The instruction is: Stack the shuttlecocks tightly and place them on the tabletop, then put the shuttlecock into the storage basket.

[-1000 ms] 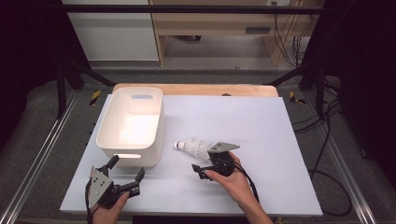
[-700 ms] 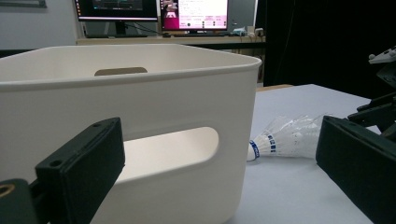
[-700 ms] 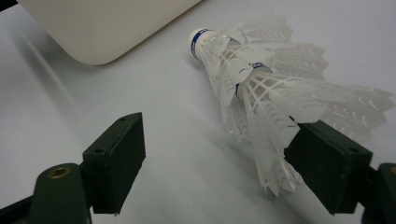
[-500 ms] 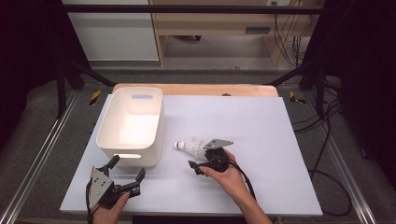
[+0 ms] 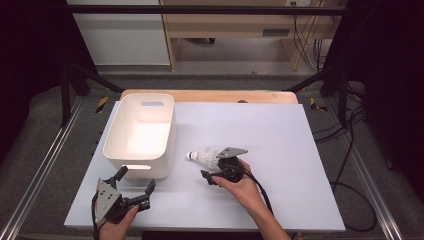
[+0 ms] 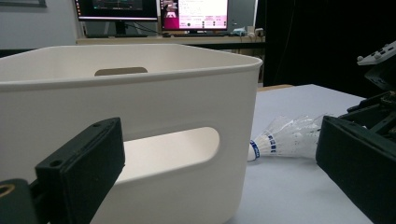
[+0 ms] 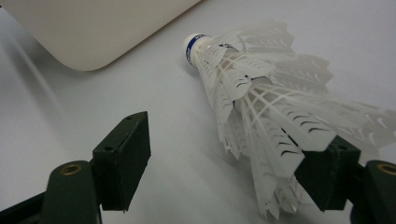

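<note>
The shuttlecock [image 5: 202, 156] lies on its side on the white tabletop [image 5: 300, 150], just beside the near right corner of the bin [image 5: 120, 155], cork end toward the bin and skirt toward the right hand-held gripper [image 5: 212, 170]. That gripper's jaws have just been closing; in the right gripper view the skirt [image 7: 280, 116] sits between them, against the right jaw, with a clear gap at the left one, so nothing is clamped yet. Whether the right pad presses or merely touches is hard to say from here.

The shuttlecock is probably very light and will skid or roll if nudged. Its feather skirt looks thin and springy and would crush under a hard squeeze; the cork [image 7: 194, 44] is the firm part. A gentle pinch low on the skirt, near the cork, seems safest.

The left hand-held gripper [image 5: 132, 185] rests near the front edge, jaws wide and empty, facing the bin's handle slot [image 6: 173, 144].
</note>
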